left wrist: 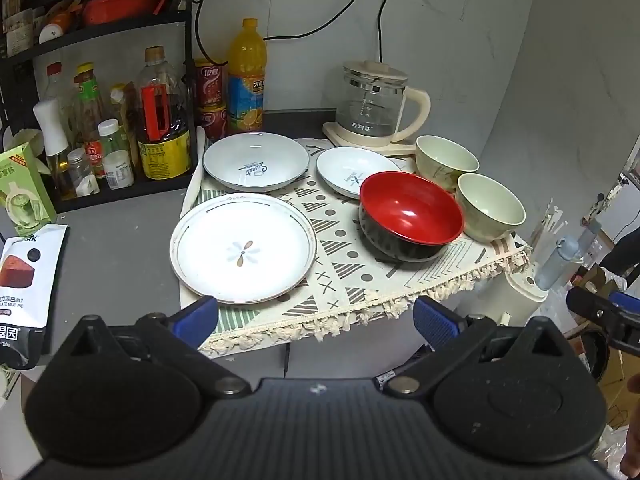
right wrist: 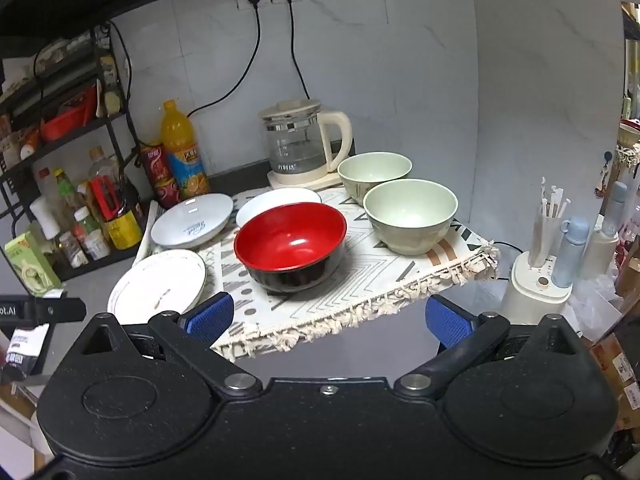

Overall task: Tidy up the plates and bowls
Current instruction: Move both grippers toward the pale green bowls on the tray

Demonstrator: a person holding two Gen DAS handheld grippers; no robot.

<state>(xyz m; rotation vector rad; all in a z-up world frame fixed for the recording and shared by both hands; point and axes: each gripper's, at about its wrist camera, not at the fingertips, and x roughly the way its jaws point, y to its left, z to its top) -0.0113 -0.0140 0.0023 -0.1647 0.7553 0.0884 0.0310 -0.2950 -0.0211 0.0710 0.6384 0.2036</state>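
Observation:
On a patterned cloth lie three white plates: a large flat plate at the front left, a deep plate with blue lettering behind it, and a smaller plate. A red bowl with a black outside stands in the middle. Two pale green bowls stand at the right. My left gripper is open before the cloth's front edge, near the flat plate. My right gripper is open in front of the red bowl. Both hold nothing.
A glass kettle on its base stands behind the bowls. Bottles, cans and a black rack crowd the left. A snack bag lies at the front left. The cloth's fringe overhangs the counter edge; beyond it are a white appliance and clutter.

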